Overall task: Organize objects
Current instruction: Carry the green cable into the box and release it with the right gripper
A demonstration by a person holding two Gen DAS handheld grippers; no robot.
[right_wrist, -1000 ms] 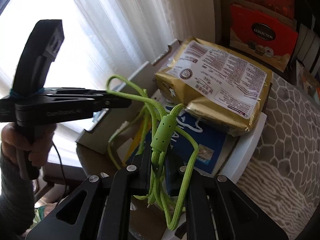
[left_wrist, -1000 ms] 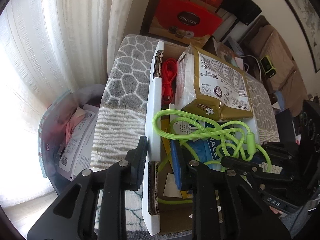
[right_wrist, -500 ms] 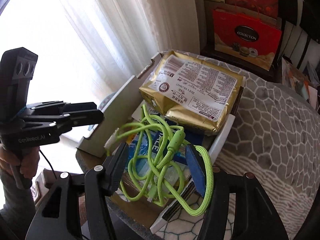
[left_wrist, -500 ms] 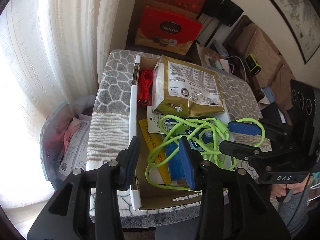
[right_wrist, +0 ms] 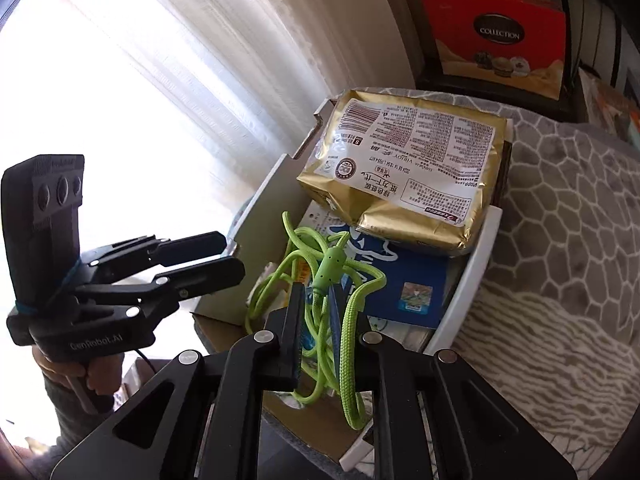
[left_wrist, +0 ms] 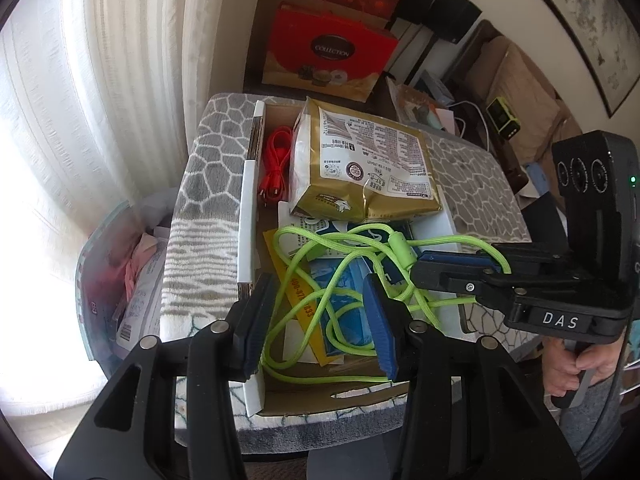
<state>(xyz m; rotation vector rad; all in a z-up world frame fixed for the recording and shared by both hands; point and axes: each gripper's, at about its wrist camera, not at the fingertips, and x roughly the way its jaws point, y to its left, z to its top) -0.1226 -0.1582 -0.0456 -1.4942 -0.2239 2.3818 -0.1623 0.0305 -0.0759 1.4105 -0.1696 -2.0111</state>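
Curtain (left_wrist: 100, 100) behind box (left_wrist: 249, 184); gold packet (left_wrist: 360, 168) beside green cable (left_wrist: 320, 280).

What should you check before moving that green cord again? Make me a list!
1. Right gripper shut on the bright green braided cord: ok.
2. Left gripper open, holding nothing: ok.
3. Cord untangled: not ok, loops cross over each other.
4. Cord free of the blue packet beneath: cannot tell.
5. Gold foil bag clear of the cord: ok.
6. Red cable separate from the green one: ok.
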